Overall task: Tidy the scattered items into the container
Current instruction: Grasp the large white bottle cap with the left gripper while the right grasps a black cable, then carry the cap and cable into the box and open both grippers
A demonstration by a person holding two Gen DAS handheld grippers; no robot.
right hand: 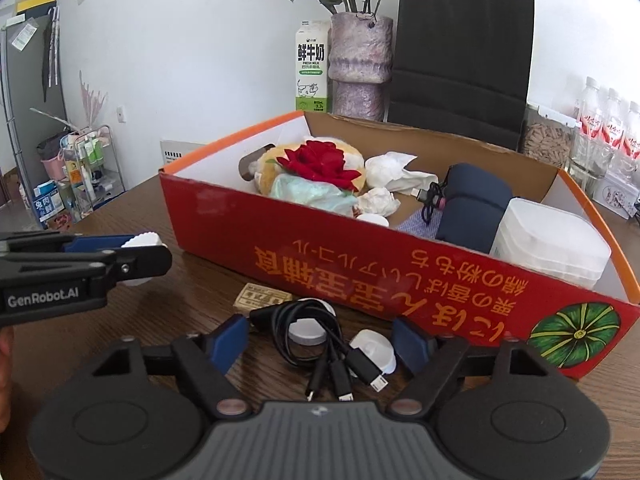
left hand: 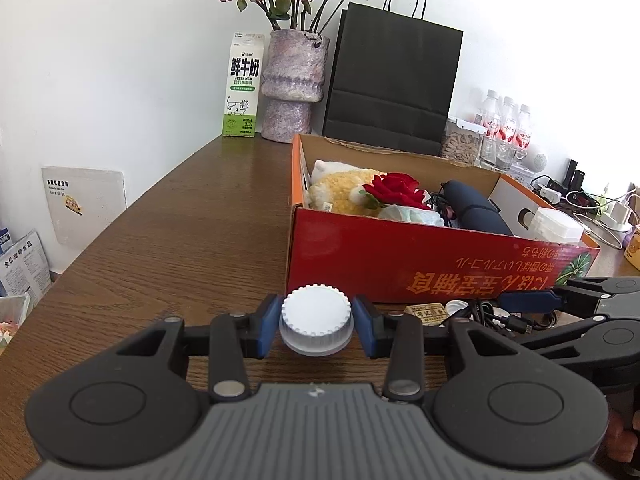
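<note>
A: The left gripper (left hand: 316, 330) has its blue pads tight on a white cap (left hand: 316, 322), held just short of the red box (left hand: 400, 264). Best to lift it clear of the near wall, carry it over a free bit of floor inside and only then let go, so it doesn't bounce off the rim.

B: And the right gripper (right hand: 320, 344)?

A: Its jaws stand fairly wide, astride the black cable (right hand: 304, 320) on the table (left hand: 180, 240), with nothing pinched. The pads aren't touching it. I'd centre them on the coiled part, not the loose plugs, and close low so the whole bundle comes up together.

B: What's left outside the box?

A: By my count: one cable with three plug ends, one cap in the left gripper, two small white round pieces (right hand: 306, 332) under and beside the cable, and one small tan tag (right hand: 262, 300) just in front of the box wall.

B: And inside?

A: One plush toy (right hand: 272, 168), one red flower (right hand: 320, 162) on top of it, one dark blue case (right hand: 468, 200), one white tub (right hand: 548, 240) at the right end, two or three crumpled tissues (right hand: 384, 168). More may lie hidden beneath

B: So the box is well filled already.

A: Yes, I'd judge the task mostly done; space remains near the front wall
</note>
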